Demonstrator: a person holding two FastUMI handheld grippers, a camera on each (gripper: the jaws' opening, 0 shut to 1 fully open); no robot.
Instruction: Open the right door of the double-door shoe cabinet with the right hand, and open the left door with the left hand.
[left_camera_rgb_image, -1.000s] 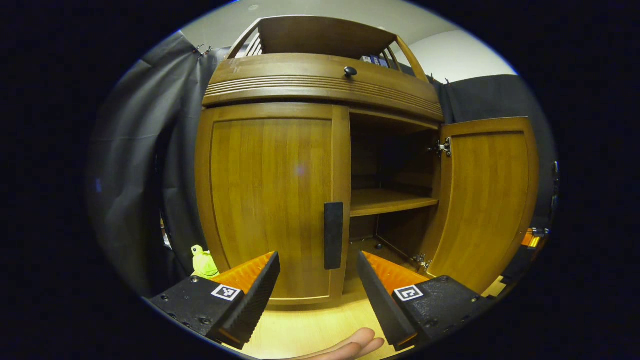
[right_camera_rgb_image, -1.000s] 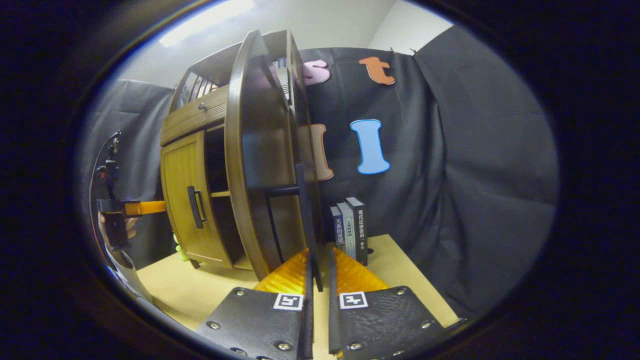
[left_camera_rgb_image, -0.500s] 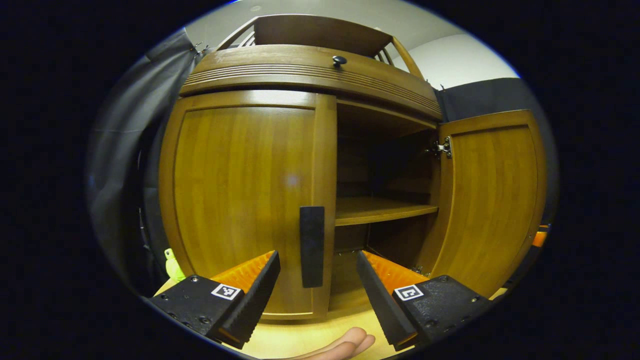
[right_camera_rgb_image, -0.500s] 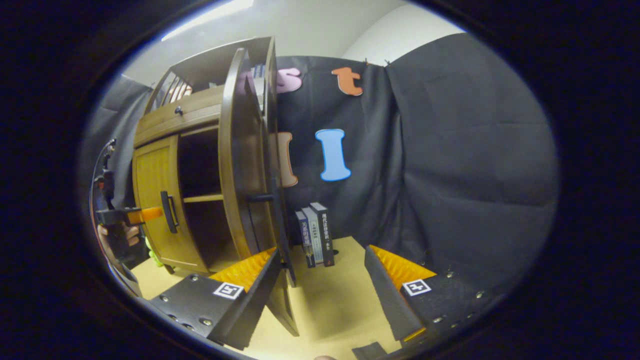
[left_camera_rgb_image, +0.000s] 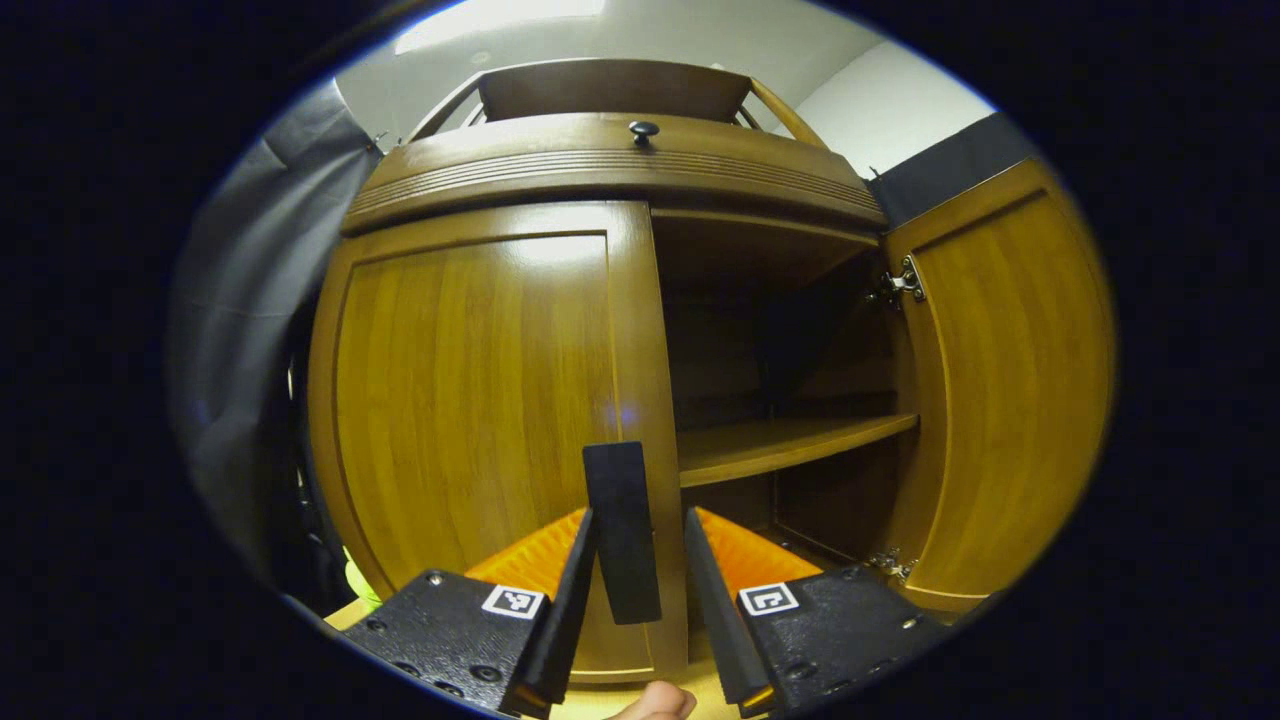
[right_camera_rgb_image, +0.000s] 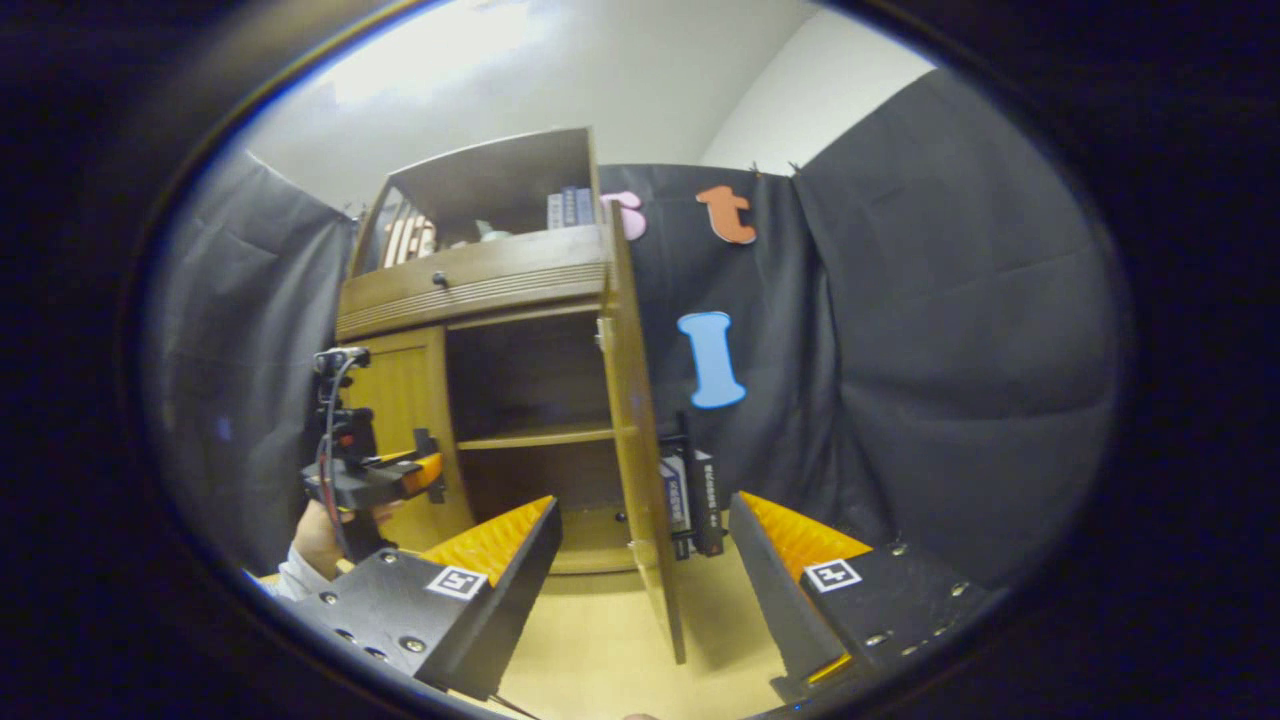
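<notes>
While R door (right_camera_rgb_image: 640, 440) open, L claw (left_camera_rgb_image: 632, 610) round handle (left_camera_rgb_image: 622, 530).

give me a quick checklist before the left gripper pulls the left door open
1. Right door already swung open: ok; the shelf inside is exposed.
2. Left door closed and ready to pull: ok.
3. Left gripper lined up on the left door handle: ok; the handle sits between its fingers.
4. Both fingers pressing on the handle: cannot tell; a narrow gap seems to remain on each side.
5. Right gripper let go of the right door: ok; jaws wide apart, with the door edge ahead of them.
6. Swing path in front of the left door: cannot tell; it lies outside both views.
</notes>
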